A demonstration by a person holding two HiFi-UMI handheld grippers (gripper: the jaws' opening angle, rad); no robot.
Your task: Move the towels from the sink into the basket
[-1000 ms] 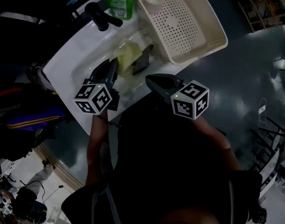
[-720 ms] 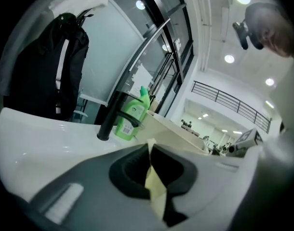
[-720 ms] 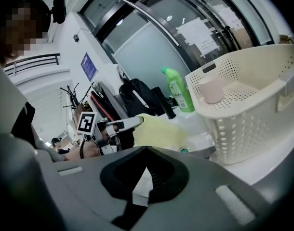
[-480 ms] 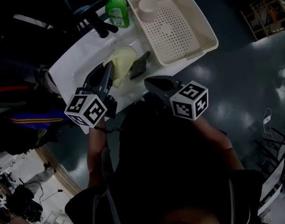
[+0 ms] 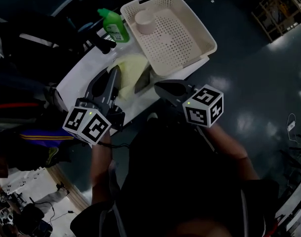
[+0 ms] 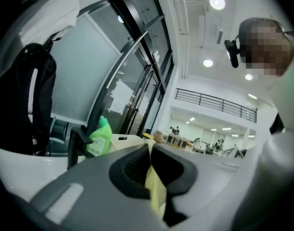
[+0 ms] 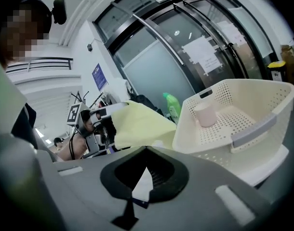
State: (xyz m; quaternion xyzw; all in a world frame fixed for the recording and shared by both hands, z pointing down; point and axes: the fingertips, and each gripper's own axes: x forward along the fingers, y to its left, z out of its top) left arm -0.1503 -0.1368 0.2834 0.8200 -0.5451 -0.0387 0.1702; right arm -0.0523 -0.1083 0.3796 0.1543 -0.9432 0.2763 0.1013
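Nearest the body, the left gripper (image 5: pixel 112 76) reaches forward over the white sink (image 5: pixel 77 81), its marker cube low at the near edge; its jaws are clamped together on a thin fold of the yellow towel (image 5: pixel 131 66), which shows as a pale yellow strip pinched in the seam between the pads. The right gripper (image 5: pixel 159 85) sits beside it, at the sink's near right edge, pointing towards the basin; its jaw tips meet, and a small pale sliver shows in the slit below them, too small to name; nothing hangs from it in the head view.

The towel spreads out from the left gripper's tips, raised over the basin and just beside the near left wall of the basket (image 5: pixel 179 41); it is not inside the basket. Just right of the towel, a dark grey piece (image 5: pixel 143 79) lies at the basin's edge, too dim to identify.

Beyond that, the cream perforated laundry basket stands on the counter to the right of the basin; a pale cup (image 5: pixel 144 21) stands upright in its far left corner. At the far end of the sink stand a black tap (image 5: pixel 102 44) and, behind it, a green bottle (image 5: pixel 112 26) close to the basket's far corner.
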